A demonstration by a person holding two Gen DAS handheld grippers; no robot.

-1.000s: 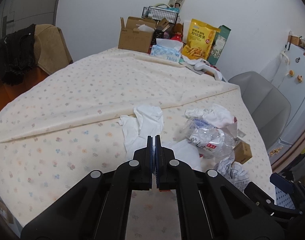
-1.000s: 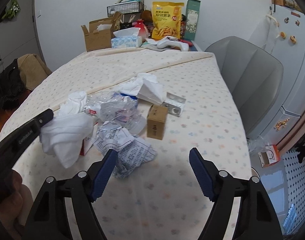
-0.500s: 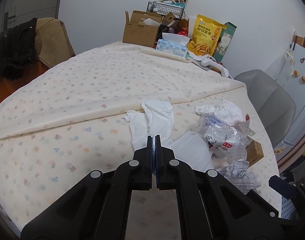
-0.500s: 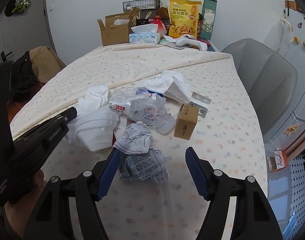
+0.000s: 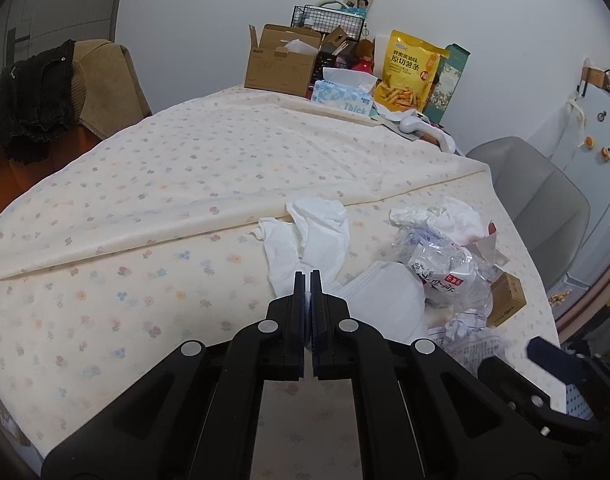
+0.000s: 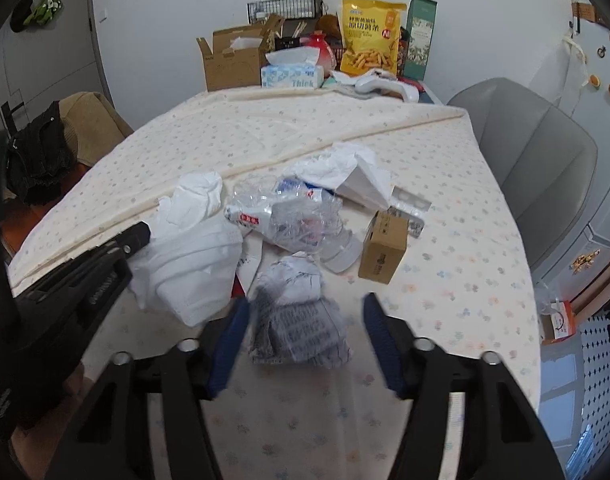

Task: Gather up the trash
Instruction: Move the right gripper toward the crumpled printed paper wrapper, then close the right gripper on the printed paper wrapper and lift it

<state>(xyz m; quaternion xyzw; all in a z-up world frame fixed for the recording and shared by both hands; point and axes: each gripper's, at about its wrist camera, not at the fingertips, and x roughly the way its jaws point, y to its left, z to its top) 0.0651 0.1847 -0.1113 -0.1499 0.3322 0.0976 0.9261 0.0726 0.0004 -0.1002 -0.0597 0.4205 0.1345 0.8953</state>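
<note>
A heap of trash lies on the flowered tablecloth [image 6: 445, 280]: a crushed clear bottle [image 6: 293, 220] [image 5: 445, 264], a small brown box [image 6: 383, 250] [image 5: 507, 300], white tissues [image 6: 197, 196] [image 5: 317, 232], a white face mask [image 6: 193, 264] [image 5: 377, 300] and a crumpled printed paper [image 6: 301, 320] [image 5: 465, 340]. My right gripper [image 6: 305, 302] straddles the crumpled paper with its jaws closing; the pads stand just off the paper's sides. My left gripper [image 5: 309, 274] [image 6: 143, 234] is shut, pinching the mask's edge at the heap's left side.
A cardboard box [image 5: 281, 64], a tissue box [image 5: 343, 96], a yellow snack bag [image 5: 409, 68] and a wire basket [image 5: 329, 20] crowd the table's far end. A grey chair [image 6: 537, 152] stands at the right edge. A brown chair with a black garment [image 5: 37, 100] stands left.
My right gripper has moved in over the crumpled paper and its jaws have narrowed around it. The left gripper stays shut in about the same spot.
</note>
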